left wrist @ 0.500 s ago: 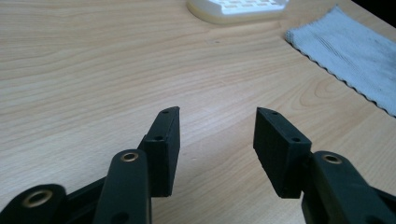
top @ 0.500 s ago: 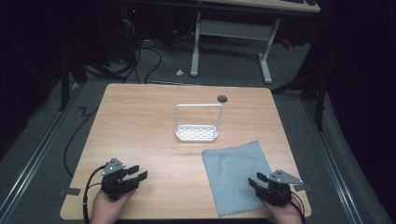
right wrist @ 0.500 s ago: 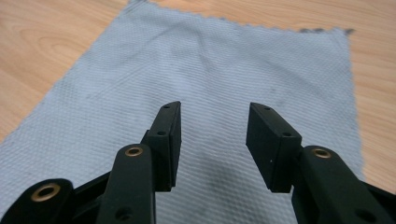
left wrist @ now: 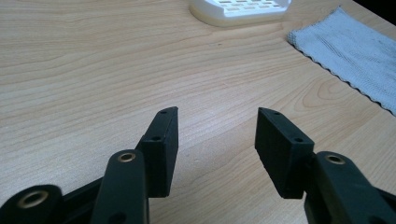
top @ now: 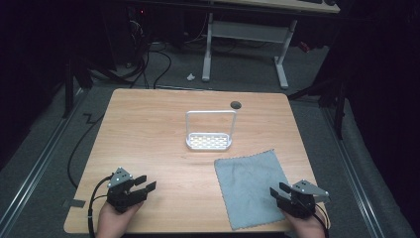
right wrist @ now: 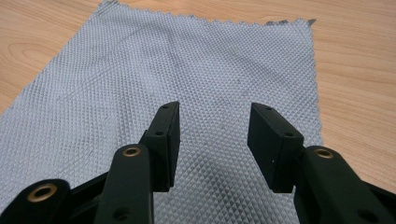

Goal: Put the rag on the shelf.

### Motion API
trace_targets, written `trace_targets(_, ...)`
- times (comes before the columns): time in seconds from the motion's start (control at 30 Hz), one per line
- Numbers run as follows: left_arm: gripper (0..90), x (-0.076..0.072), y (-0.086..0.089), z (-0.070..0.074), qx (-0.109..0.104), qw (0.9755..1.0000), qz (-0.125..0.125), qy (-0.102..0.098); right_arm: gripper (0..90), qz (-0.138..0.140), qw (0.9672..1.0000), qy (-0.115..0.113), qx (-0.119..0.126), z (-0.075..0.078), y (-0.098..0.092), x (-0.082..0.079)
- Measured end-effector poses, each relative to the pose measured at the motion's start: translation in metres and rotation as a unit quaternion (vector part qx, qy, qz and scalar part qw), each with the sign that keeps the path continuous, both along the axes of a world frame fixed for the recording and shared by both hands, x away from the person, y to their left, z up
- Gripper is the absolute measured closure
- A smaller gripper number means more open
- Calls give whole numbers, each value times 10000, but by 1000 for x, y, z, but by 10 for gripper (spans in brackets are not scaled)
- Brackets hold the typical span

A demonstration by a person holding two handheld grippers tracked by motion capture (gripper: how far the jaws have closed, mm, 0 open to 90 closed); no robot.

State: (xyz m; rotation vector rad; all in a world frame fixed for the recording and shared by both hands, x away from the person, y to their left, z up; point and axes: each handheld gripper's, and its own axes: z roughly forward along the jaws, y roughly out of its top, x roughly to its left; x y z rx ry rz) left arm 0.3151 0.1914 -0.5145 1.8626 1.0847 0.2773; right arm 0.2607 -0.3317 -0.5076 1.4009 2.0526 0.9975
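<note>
Cloth [top: 251,186] lies flat, long axis running toward the rack [top: 210,130].

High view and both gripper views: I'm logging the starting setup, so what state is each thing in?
Left gripper: open, holding nothing, above bare table.
Right gripper: open, holding nothing, over the cloth's near right part.
Grey cloth: spread flat, unfolded, at the table's near right.
White rack: upright at mid-table, nothing in its perforated tray or on its frame.
Wooden table: level, a round cable hole near its far edge.
</note>
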Motion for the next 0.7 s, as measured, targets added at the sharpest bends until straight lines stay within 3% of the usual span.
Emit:
trace_targets(0.23, 486, 0, 0, -1, 93, 9999, 3, -42, 548, -49, 10000, -33, -74, 0, -3, 1)
trace_targets(0.33, 483, -1, -2, -1, 385, 9991, 18, -172, 560, -184, 9997, -51, -138, -1, -14, 5)
trace_targets(0.43, 483, 0, 0, -3, 368, 9992, 10, -150, 639, -397, 9990, -51, -213, -3, -26, 8)
trace_targets(0.57, 469, 2, 1, -4, 301, 9995, 75, -84, 871, -579, 9979, 38, -288, -4, -39, 12)
trace_targets(0.7, 467, 2, -1, -1, 231, 9997, 10, -59, 900, -629, 9971, 143, -403, -6, -43, 16)
